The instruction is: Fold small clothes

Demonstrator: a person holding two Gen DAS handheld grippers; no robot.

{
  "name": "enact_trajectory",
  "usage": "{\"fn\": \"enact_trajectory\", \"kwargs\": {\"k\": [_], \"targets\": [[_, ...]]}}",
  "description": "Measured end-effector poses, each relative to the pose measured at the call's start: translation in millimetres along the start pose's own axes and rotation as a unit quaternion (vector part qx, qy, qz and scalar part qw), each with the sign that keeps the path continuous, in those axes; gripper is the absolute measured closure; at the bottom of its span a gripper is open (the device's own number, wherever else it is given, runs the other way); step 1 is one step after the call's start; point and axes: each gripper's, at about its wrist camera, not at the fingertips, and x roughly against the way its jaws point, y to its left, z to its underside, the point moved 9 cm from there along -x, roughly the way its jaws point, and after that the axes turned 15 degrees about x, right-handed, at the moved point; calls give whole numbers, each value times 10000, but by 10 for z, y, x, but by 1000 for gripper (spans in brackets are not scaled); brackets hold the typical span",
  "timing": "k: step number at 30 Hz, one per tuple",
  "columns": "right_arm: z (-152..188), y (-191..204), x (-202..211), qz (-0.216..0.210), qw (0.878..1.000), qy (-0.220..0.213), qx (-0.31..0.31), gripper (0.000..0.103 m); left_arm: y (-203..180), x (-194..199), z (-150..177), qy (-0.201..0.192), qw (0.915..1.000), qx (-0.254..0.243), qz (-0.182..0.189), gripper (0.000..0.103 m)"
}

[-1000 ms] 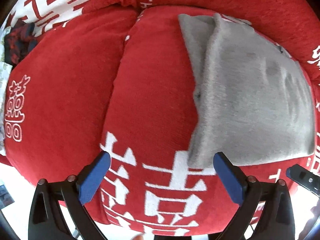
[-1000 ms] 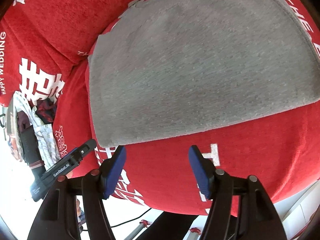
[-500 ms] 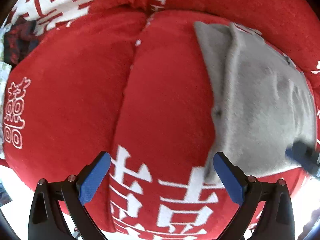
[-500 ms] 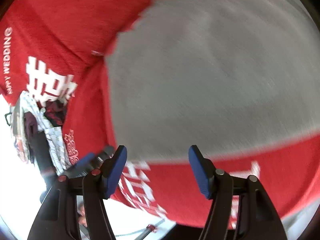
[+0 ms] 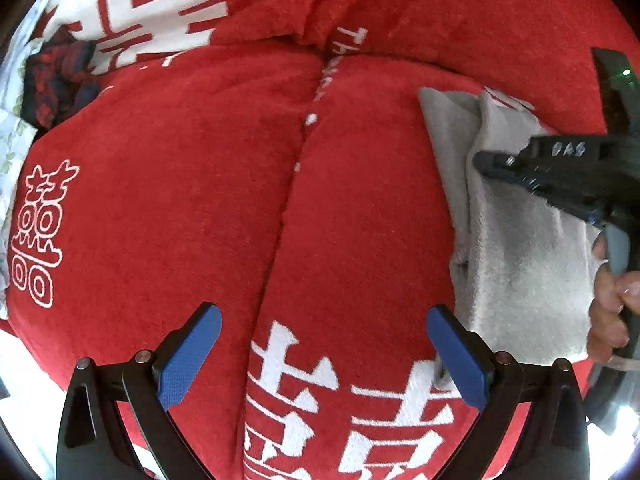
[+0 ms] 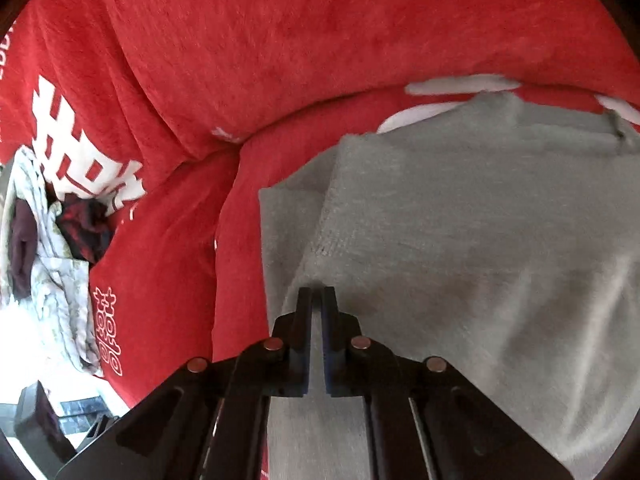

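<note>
While the left gripper point(image 5: 324, 356) gapes, the right gripper point(image 6: 317, 300) pinches fuzzy grey cloth point(image 6: 460, 240) — red plush sofa point(image 6: 280, 40) beneath.

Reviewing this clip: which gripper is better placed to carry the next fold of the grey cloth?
Right. The right gripper is shut on the grey fleece cloth; the left gripper hangs open over the red printed sofa cover, beside the cloth.

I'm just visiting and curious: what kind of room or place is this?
Probably a home, on a sofa or bed. A red plush cover with white wedding characters lies over soft cushions, a grey garment is spread on it, and more clothes are heaped at one end.
</note>
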Motion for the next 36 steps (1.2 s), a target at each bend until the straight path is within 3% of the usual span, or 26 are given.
{"fn": "enact_trajectory", "kwargs": {"k": [4, 8, 11, 16, 22, 26, 27, 31, 36], "targets": [[43, 120, -59, 130, 9990, 62, 416, 98, 42, -24, 8, -4, 9997, 215, 116, 0], [173, 327, -85, -348, 9959, 383, 736, 98, 9, -80, 45, 111, 9998, 161, 41, 0], [285, 399, -5, -357, 9948, 430, 856, 98, -71, -91, 72, 119, 9999, 69, 18, 0], [561, 230, 365, -709, 9971, 238, 112, 97, -185, -78, 144, 102, 9999, -88, 29, 0], [1165, -19, 667, -1070, 9908, 258, -789, 92, -269, -80, 272, 187, 9998, -92, 60, 0], [1549, -139, 757, -1272, 9821, 156, -1382, 63, -325, -93, 342, 250, 9994, -237, -16, 0], [1606, -162, 772, -1295, 9804, 111, -1481, 61, -338, -100, 360, 254, 9993, -273, -46, 0], [1845, -304, 805, -1329, 9722, -53, -1925, 61, -402, -136, 389, 310, 9991, -286, -51, 0], [2004, -503, 790, -1457, 9559, -408, -2518, 61, -460, -191, 373, 469, 9985, -66, 273, 0]]}}
